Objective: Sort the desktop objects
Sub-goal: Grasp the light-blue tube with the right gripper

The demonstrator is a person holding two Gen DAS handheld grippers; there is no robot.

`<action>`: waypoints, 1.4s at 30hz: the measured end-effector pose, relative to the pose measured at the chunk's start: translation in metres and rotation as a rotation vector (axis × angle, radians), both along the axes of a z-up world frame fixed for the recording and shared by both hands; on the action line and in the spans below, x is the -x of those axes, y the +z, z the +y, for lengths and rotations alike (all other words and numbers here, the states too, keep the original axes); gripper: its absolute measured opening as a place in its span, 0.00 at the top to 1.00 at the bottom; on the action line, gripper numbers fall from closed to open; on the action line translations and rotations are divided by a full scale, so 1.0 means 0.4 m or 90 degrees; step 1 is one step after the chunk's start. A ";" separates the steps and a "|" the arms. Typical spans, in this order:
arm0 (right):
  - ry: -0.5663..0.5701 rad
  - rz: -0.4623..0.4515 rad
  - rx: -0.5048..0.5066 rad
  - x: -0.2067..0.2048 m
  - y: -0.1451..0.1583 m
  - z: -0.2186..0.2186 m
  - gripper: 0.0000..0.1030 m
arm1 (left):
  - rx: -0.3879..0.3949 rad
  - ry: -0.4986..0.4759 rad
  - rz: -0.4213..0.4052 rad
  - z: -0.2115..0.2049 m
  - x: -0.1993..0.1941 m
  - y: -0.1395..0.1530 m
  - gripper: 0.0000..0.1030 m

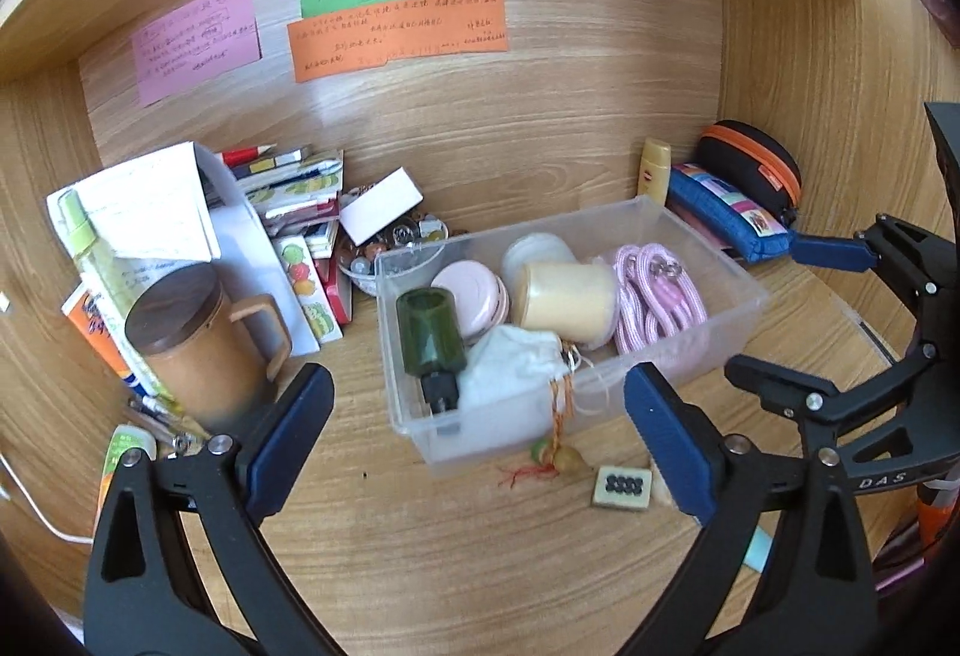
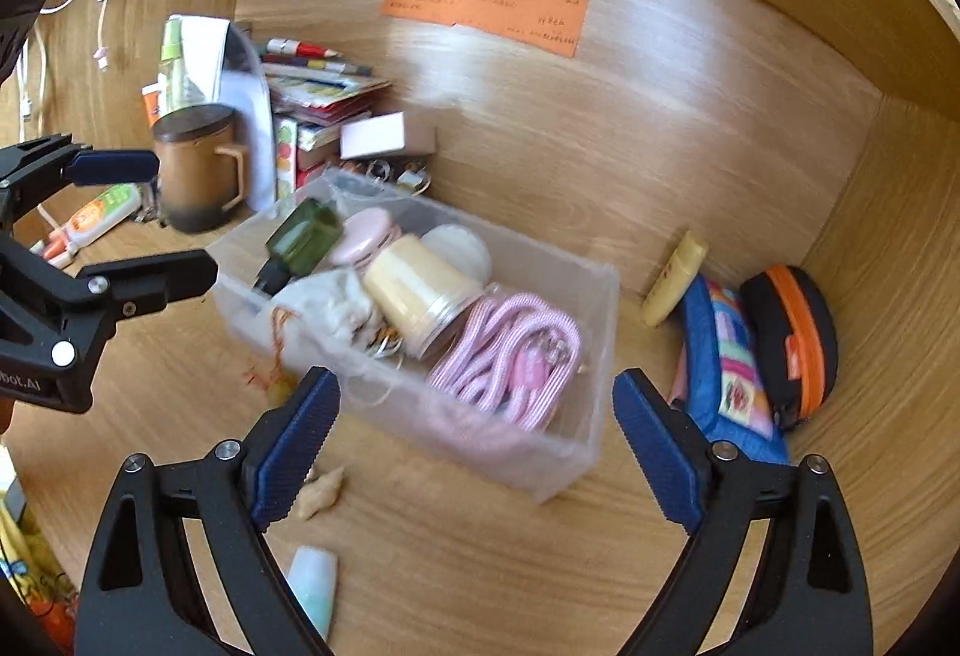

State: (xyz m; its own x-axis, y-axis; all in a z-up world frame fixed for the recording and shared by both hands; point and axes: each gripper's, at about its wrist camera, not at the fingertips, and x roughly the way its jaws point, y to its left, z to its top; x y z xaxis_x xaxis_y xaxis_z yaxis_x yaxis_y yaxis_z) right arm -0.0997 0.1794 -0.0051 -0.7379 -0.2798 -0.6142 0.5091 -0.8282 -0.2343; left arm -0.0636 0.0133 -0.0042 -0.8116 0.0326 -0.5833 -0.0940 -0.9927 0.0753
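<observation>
Both jaws are spread wide, nothing pinched: left gripper and right gripper are held just in front of the clear plastic rectangular bin on the wooden desk. In the bin are seen a dark green bottle, cream cylindrical jar, pink coiled cable, and white cloth pouch. A small mahjong tile is lying on the desk before the bin.
</observation>
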 end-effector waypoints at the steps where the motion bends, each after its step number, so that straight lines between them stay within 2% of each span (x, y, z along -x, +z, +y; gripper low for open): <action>1: 0.002 -0.005 0.000 -0.011 -0.009 0.003 0.11 | -0.001 0.001 -0.003 -0.001 -0.005 -0.005 0.04; 4: 0.000 -0.017 -0.001 -0.035 -0.036 0.009 0.11 | -0.007 0.010 -0.019 -0.005 -0.021 -0.027 0.04; 8: 0.014 -0.064 0.021 -0.065 -0.084 0.018 0.11 | -0.029 0.015 -0.043 -0.012 -0.038 -0.065 0.04; 16: 0.046 -0.080 0.023 -0.143 -0.154 0.020 0.14 | -0.054 0.013 -0.091 -0.005 -0.052 -0.142 0.04; 18: 0.056 -0.086 0.018 -0.159 -0.167 0.017 0.19 | -0.060 0.010 -0.106 0.001 -0.048 -0.158 0.04; 20: 0.065 -0.097 0.017 -0.168 -0.181 0.016 0.29 | -0.064 0.007 -0.123 0.007 -0.045 -0.175 0.04; 25: 0.072 -0.139 0.017 -0.172 -0.215 0.016 0.46 | -0.061 -0.003 -0.145 0.029 -0.041 -0.201 0.04; 31: 0.074 -0.153 0.016 -0.167 -0.228 0.023 0.55 | -0.060 -0.025 -0.168 0.061 -0.023 -0.224 0.04; 35: 0.090 -0.178 0.045 -0.162 -0.228 0.033 0.75 | -0.064 -0.043 -0.198 0.077 0.000 -0.241 0.04; 36: 0.089 -0.179 0.053 -0.161 -0.228 0.039 0.78 | -0.063 -0.045 -0.201 0.081 0.004 -0.244 0.04; 42: 0.065 -0.181 0.067 -0.145 -0.225 0.075 0.78 | -0.027 -0.044 -0.203 0.107 0.018 -0.255 0.04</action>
